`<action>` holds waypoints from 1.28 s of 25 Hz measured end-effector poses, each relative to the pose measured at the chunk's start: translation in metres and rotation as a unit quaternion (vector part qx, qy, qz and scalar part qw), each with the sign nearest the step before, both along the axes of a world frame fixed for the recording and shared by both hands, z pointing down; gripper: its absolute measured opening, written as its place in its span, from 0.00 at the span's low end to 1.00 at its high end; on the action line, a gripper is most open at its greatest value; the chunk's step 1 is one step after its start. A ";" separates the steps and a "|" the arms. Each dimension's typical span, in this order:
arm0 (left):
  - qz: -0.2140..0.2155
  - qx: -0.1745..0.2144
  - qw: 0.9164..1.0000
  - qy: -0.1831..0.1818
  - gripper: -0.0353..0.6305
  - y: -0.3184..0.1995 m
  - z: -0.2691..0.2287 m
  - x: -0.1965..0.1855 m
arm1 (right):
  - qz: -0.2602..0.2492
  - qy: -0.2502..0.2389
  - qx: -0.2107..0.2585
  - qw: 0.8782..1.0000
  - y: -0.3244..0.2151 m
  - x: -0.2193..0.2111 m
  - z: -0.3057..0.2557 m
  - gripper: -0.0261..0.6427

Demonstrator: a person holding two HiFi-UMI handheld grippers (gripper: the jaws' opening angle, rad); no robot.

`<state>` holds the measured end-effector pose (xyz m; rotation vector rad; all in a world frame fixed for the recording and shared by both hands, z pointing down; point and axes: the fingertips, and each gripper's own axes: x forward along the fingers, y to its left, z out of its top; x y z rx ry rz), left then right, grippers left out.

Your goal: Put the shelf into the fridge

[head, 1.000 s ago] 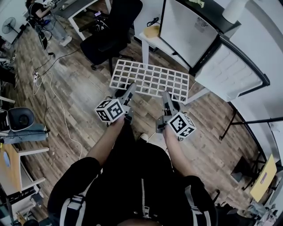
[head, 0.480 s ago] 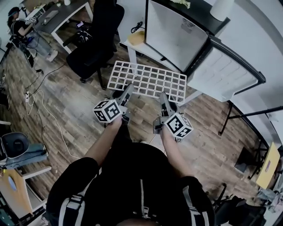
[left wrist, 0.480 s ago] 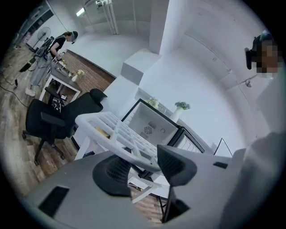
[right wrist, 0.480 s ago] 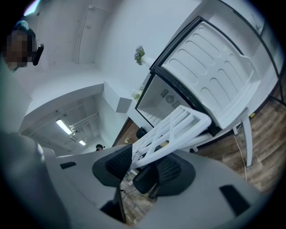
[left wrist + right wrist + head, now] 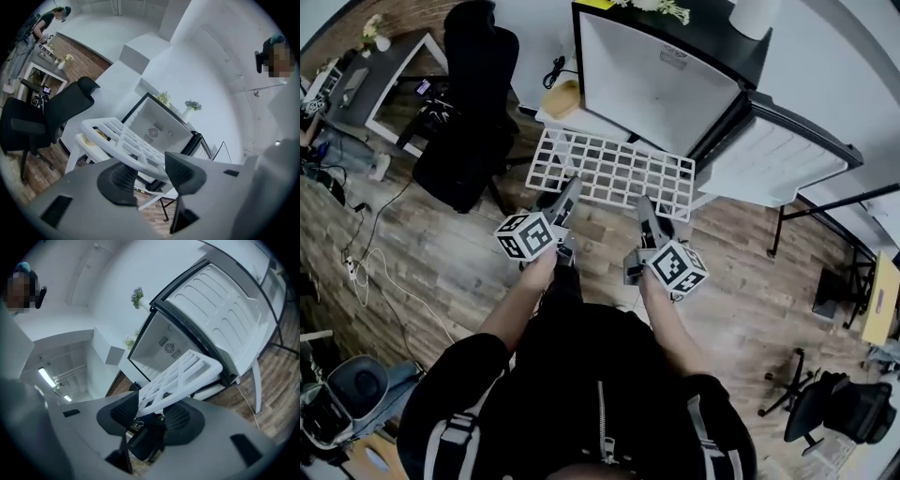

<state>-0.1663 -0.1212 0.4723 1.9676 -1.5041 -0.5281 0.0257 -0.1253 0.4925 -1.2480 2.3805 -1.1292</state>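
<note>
In the head view, the white grid shelf point(image 5: 614, 173) is held at the frame's centre, just below the open fridge point(image 5: 661, 84) and outside its cavity. Its near edge is gripped by the left gripper point(image 5: 569, 192) and the right gripper point(image 5: 645, 204). In the left gripper view, the fingers point(image 5: 117, 180) are clenched on the shelf's rim. In the right gripper view, the fingers point(image 5: 180, 420) are likewise clamped on that rim.
</note>
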 end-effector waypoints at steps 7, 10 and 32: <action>0.078 0.002 0.997 0.000 0.35 -0.061 -0.006 -0.034 | 0.074 -0.003 -0.003 0.997 -0.031 -0.036 -0.004 0.31; 0.107 0.003 0.994 0.003 0.35 -0.080 -0.004 -0.044 | 0.102 -0.003 -0.003 0.995 -0.039 -0.047 -0.003 0.31; 0.193 -0.008 0.981 0.004 0.35 -0.163 0.023 -0.034 | 0.165 -0.003 -0.009 0.986 -0.099 -0.044 0.019 0.29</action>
